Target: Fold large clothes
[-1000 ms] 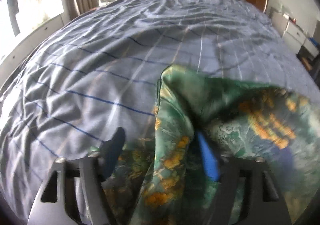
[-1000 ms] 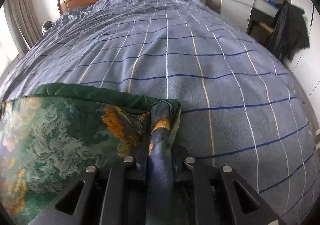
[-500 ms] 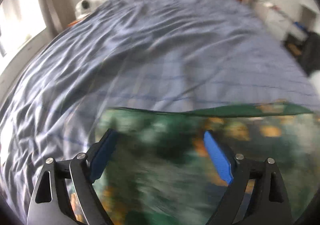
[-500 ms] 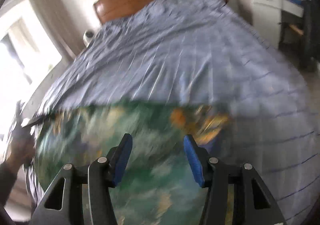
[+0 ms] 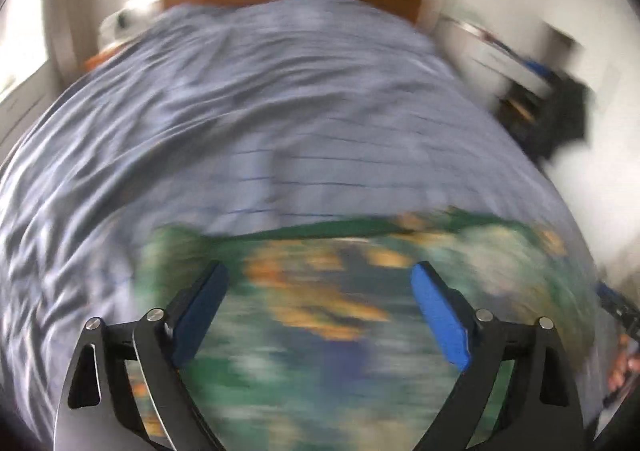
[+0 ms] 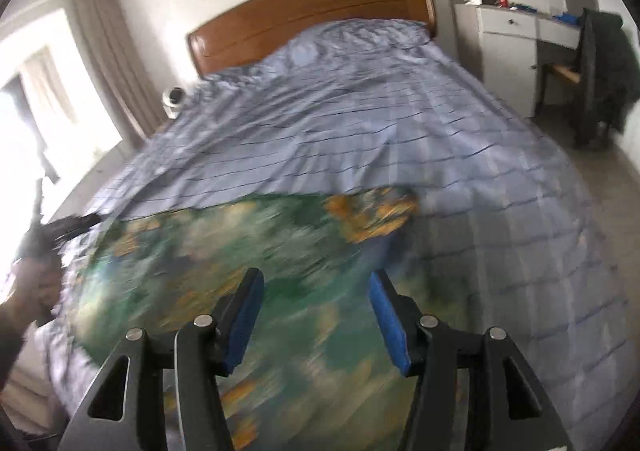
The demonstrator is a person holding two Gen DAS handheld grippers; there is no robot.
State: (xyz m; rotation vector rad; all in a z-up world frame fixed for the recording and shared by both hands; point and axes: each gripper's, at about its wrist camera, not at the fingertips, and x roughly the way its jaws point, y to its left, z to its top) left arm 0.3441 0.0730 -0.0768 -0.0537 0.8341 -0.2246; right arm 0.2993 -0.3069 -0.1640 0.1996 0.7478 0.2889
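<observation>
Looking down, I see my left gripper [image 5: 320, 315] opening with nothing between its pads; my right gripper [image 6: 316, 319] is parted and empty too. A green patterned garment [image 6: 248, 251] lies across each frame's lower half on the blue checked bedspread [image 6: 360, 123].

My bed's blue striped bedspread [image 6: 360, 123] runs up to the wooden headboard [image 6: 312, 15]; right of the headboard stands a white dresser [image 6: 508, 47], a dark jacket [image 6: 604, 71] beside it.
</observation>
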